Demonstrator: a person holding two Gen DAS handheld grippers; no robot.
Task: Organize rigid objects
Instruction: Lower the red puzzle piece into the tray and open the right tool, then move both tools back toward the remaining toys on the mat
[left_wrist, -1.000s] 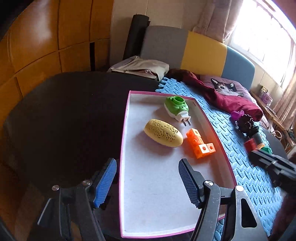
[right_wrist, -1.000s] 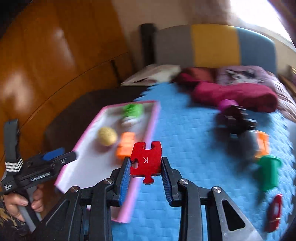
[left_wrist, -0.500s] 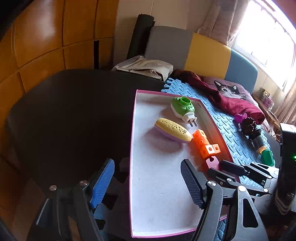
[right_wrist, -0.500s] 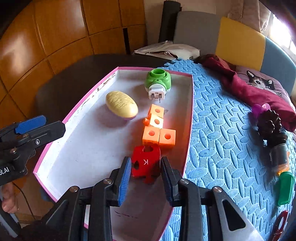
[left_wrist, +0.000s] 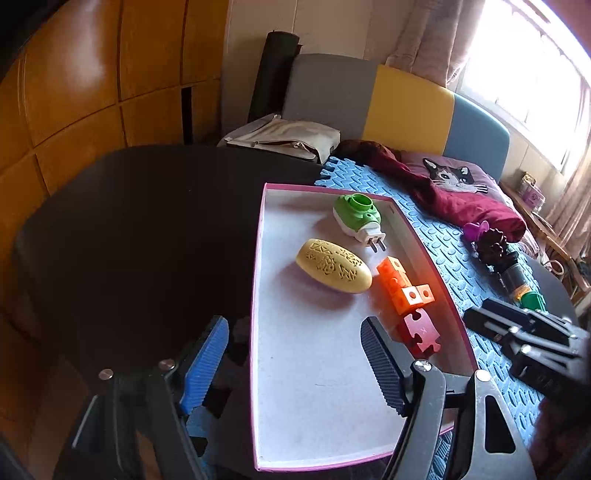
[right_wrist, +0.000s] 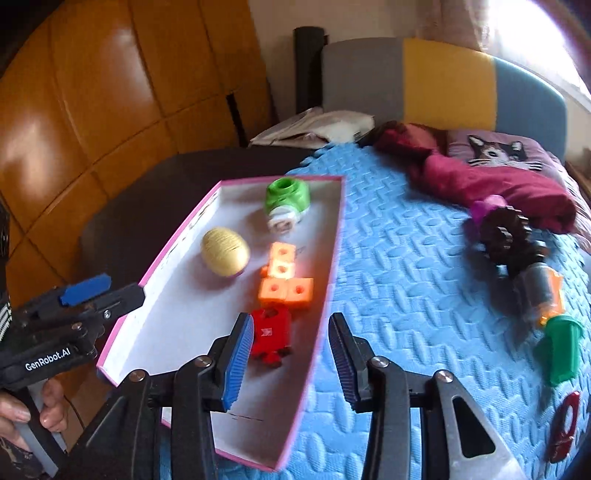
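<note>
A red puzzle piece (right_wrist: 269, 334) lies in the pink-rimmed white tray (right_wrist: 177, 314), just in front of the orange cubes (right_wrist: 284, 280). My right gripper (right_wrist: 290, 325) hovers over the tray's right wall. Its jaws are opening; the piece rests by the left pad and the right pad stands well off it. A yellow oval (right_wrist: 224, 251) and a green plug-in device (right_wrist: 286, 201) sit farther back. My left gripper (left_wrist: 293, 328) is open, straddling the tray's left wall (left_wrist: 258, 295) near the front, with nothing held. The red piece (left_wrist: 421, 332) shows beyond its right finger.
On the blue foam mat (right_wrist: 406, 258) right of the tray lie a dark gear toy (right_wrist: 506, 236), a small motor (right_wrist: 539, 291), a green piece (right_wrist: 559, 347) and a red item (right_wrist: 563, 428). A maroon cloth (right_wrist: 498, 184) lies at the back. Dark tabletop (left_wrist: 129, 240) lies left.
My right gripper brought the red puzzle piece from above the mat into the tray, set it down by the orange cubes, and its jaws spread off it. The left gripper kept still.
</note>
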